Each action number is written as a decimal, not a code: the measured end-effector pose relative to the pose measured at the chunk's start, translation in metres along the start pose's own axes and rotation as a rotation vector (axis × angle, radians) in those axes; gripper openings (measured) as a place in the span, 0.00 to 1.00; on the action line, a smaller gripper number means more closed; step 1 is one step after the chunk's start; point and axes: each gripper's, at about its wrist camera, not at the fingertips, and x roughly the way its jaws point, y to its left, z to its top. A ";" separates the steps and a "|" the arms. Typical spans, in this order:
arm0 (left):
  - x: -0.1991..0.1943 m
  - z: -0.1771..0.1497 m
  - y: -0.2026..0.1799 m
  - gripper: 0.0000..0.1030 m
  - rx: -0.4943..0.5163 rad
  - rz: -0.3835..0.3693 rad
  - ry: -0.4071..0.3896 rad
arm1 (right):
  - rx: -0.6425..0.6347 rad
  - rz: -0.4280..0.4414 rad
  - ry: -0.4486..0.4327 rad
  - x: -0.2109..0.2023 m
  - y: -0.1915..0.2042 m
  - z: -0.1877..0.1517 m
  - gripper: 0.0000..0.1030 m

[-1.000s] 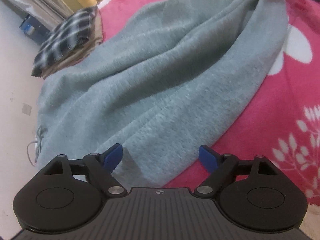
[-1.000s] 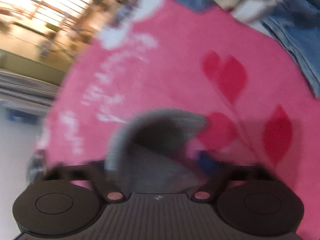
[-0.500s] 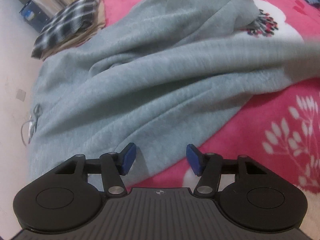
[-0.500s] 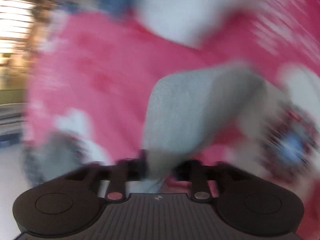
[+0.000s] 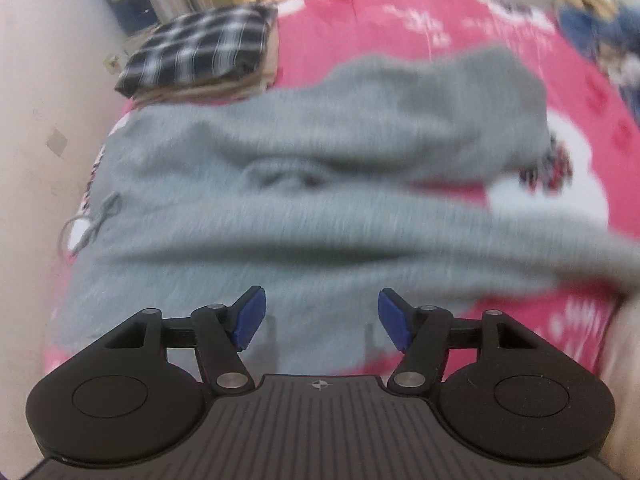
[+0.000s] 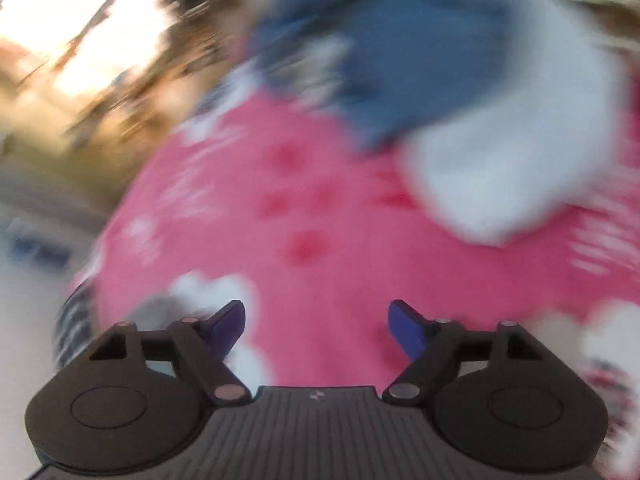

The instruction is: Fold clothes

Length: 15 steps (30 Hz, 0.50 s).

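A grey sweatshirt [image 5: 304, 184] lies crumpled across the pink patterned blanket [image 5: 400, 36] in the left wrist view, one fold lying over its middle. My left gripper [image 5: 320, 316] hovers above its near edge, jaws opening, with cloth below but nothing pinched between the blue pads. In the blurred right wrist view my right gripper [image 6: 316, 328] is over bare pink blanket [image 6: 320, 220], jaws opening wide with nothing between them. A sliver of the grey sweatshirt [image 6: 154, 308] shows at the lower left.
A folded black-and-white plaid garment [image 5: 200, 50] sits on a pile at the blanket's far left corner. Blue and white clothes [image 6: 440, 80] are heaped at the far right. A pale wall [image 5: 44, 120] runs along the left. A hand [image 5: 624, 360] shows at the right edge.
My right gripper let go of the grey cloth it held, opened and swung away over the blanket. My left gripper rose and rolled, narrowing then widening; the sweatshirt's raised part dropped into a fold.
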 end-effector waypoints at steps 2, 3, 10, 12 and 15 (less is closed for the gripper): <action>0.006 0.015 -0.001 0.71 -0.057 -0.003 -0.021 | -0.062 0.110 0.084 0.052 0.034 0.006 0.81; 0.008 0.022 0.000 0.74 -0.089 0.007 -0.036 | -0.092 0.144 0.114 0.079 0.050 0.006 0.81; 0.018 0.036 0.012 0.77 -0.253 -0.051 -0.075 | -0.106 0.247 0.262 0.236 0.111 -0.002 0.70; 0.023 0.035 0.019 0.76 -0.290 -0.033 -0.079 | -0.109 0.351 0.315 0.244 0.133 -0.022 0.59; 0.028 0.032 0.035 0.76 -0.358 -0.007 -0.093 | -0.393 0.516 0.331 0.228 0.201 -0.078 0.59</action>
